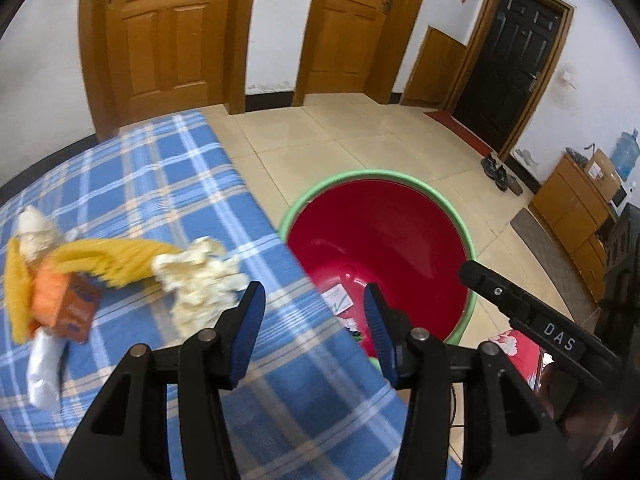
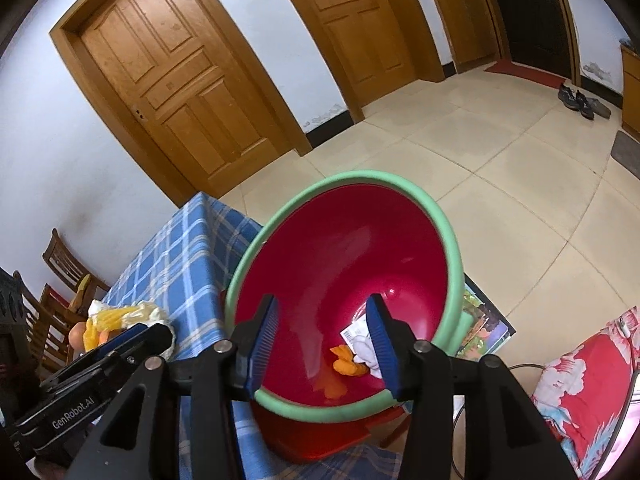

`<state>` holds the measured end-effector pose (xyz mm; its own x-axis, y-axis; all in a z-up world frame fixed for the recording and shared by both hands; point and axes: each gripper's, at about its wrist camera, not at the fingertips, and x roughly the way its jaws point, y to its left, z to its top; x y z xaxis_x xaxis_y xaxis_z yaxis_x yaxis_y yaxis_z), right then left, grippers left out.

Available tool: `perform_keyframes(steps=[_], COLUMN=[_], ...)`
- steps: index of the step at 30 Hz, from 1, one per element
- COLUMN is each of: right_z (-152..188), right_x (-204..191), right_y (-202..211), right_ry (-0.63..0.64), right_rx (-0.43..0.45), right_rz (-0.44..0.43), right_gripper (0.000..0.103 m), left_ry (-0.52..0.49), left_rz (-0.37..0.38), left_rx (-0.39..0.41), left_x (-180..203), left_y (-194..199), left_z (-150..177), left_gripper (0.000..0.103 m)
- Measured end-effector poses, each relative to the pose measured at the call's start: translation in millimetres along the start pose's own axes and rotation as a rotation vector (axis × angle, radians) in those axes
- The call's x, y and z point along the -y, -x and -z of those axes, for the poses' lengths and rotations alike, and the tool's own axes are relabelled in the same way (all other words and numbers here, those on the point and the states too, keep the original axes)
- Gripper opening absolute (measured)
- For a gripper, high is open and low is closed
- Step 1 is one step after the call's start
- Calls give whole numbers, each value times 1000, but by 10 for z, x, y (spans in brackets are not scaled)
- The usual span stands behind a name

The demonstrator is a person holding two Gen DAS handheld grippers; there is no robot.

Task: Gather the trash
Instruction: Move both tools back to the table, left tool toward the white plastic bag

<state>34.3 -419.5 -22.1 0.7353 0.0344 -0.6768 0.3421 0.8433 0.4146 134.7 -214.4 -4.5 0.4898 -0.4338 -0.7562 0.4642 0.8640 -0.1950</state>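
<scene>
The worktop (image 1: pixel 168 184), covered in a blue plaid cloth, fills the left of the scene, and the round red plastic bin with the green rim (image 1: pixel 404 184) stands just beside its right edge on the tiled floor. In the right wrist view the bin already holds an orange scrap (image 2: pixel 348 364), a white crumpled tissue (image 2: pixel 366 350) and a printed paper slip (image 2: pixel 354 330) near its bottom.

On the worktop's left part the remaining trash lies in a heap: a yellow banana peel (image 1: pixel 100 258), a crumpled cream paper wad (image 1: pixel 200 276) near its right end, an orange snack wrapper (image 1: pixel 68 304) and a silver foil packet (image 1: pixel 44 372) at the near left.

The left claw (image 1: pixel 312 308) hangs spread and empty over the worktop's right edge, with the paper wad just left of it. The right claw (image 2: pixel 324 320) is spread and empty too, above the bin's mouth.

The step in hand looks like the turn back from a drop toward the next piece. The next move probably calls for the left claw to swing left and down onto the paper wad, the closest item, and pinch it loosely gathered.
</scene>
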Motion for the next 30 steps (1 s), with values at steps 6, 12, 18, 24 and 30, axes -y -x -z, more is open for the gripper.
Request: perform_keyframes(steps=[6,12,18,24,30], right_z=[82,201,301,399,460], right_x=[-224,-482,-700,-898,-1107], right_y=[98,111,106,45,-37], right_ry=[40,82,126,153,188], right_rx=[5,-16,-33,-61,-84], right_rz=[-28,-61,-83,-107,-122], right_gripper=[50,50,53,53,55], left_ry=[48,84,137,164,209], left_rz=[-29,-70,-132,-205,-241], left_rx=[36,55,75,65,67], left_x=[-234,-506,-819,-1129,-1410], left_y=[243,453,659,782,853], left_z=[95,212,360,523,614], left_gripper=[51,51,51,51,51])
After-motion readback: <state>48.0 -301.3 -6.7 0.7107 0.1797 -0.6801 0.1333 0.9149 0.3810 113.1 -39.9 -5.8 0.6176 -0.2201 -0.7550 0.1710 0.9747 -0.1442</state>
